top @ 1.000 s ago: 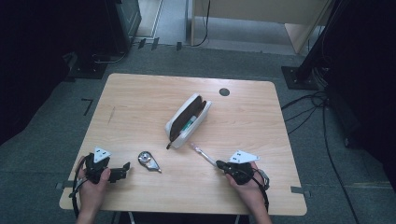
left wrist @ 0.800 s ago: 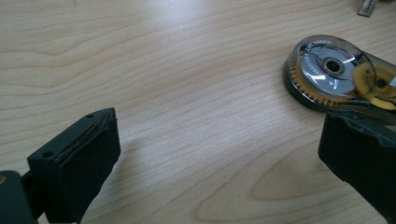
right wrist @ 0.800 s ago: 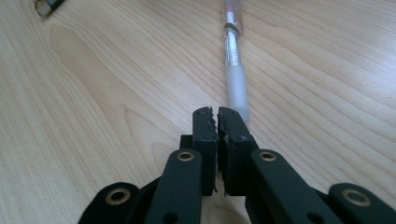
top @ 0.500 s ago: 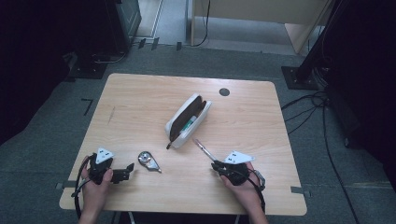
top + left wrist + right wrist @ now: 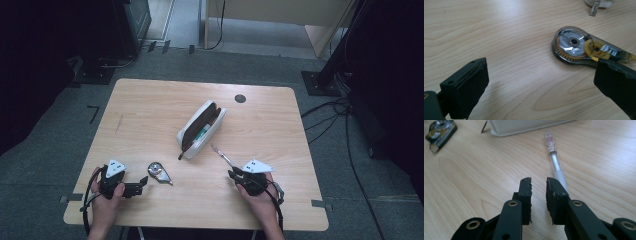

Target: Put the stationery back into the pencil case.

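Note:
A clear correction tape dispenser (image 5: 159, 172) (image 5: 576, 45) lies on the wooden table (image 5: 150, 110), just ahead of my left gripper (image 5: 141, 185) (image 5: 540, 67). That gripper is open wide, with bare wood between its jaws and the dispenser's tail by the right one. A clear pen (image 5: 221, 154) (image 5: 555, 162) lies flat, pointing from my right gripper (image 5: 232, 174) (image 5: 539, 181) toward the white pencil case (image 5: 200, 129). The right jaws have just been opening and stand a narrow gap apart, with nothing between them. The pen runs past the outside of the right jaw.
The pencil case lies unzipped at mid-table with things inside. A black round cap (image 5: 240, 98) sits near the far edge. Black stands (image 5: 325, 75) and cables (image 5: 345, 115) are on the floor to the right of the table.
My left gripper has edged slightly to the right, toward the tape dispenser. The right hand, the pen and the case lie much as before.

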Demonstrator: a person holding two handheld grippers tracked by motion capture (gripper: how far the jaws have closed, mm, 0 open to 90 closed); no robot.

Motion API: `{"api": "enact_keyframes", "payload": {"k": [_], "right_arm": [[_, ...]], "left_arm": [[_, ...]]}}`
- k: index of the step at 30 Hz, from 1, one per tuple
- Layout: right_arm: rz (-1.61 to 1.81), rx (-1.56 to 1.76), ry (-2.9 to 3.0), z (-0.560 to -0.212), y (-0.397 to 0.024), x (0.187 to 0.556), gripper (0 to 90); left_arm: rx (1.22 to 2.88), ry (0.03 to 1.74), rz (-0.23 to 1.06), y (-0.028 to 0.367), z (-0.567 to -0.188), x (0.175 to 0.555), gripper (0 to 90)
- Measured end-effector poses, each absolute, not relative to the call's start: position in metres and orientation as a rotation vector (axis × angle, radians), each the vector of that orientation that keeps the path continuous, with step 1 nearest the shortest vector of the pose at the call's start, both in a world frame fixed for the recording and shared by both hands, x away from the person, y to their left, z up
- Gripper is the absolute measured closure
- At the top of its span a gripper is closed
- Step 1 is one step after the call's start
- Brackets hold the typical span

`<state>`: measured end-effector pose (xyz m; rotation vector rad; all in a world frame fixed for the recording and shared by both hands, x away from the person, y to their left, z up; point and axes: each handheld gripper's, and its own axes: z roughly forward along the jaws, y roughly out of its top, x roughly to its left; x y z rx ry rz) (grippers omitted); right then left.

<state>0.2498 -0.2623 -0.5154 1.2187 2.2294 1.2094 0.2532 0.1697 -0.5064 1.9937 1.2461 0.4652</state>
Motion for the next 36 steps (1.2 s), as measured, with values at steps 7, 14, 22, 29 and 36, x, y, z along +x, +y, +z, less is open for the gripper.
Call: {"api": "enact_keyframes", "payload": {"k": [7, 14, 22, 29, 36], "right_arm": [[1.176, 1.333, 2.136, -0.514, -0.28, 0.257, 73.7], [1.078, 1.357, 2.154, -0.522, -0.281, 0.27, 67.2], [1.061, 1.29, 2.194, -0.521, -0.272, 0.274, 80.5], [1.112, 1.219, 2.264, -0.519, -0.271, 0.269, 81.3], [1.168, 1.025, 2.364, -0.514, -0.26, 0.254, 81.3]], "left_arm": [[1.988, 1.208, 0.433, 0.162, -0.503, 0.251, 0.0], [1.996, 1.191, 0.423, 0.156, -0.503, 0.251, 0.0], [1.992, 1.181, 0.415, 0.154, -0.502, 0.251, 0.0], [1.99, 1.164, 0.406, 0.15, -0.502, 0.251, 0.0], [1.993, 1.136, 0.388, 0.145, -0.501, 0.25, 0.0]]}}
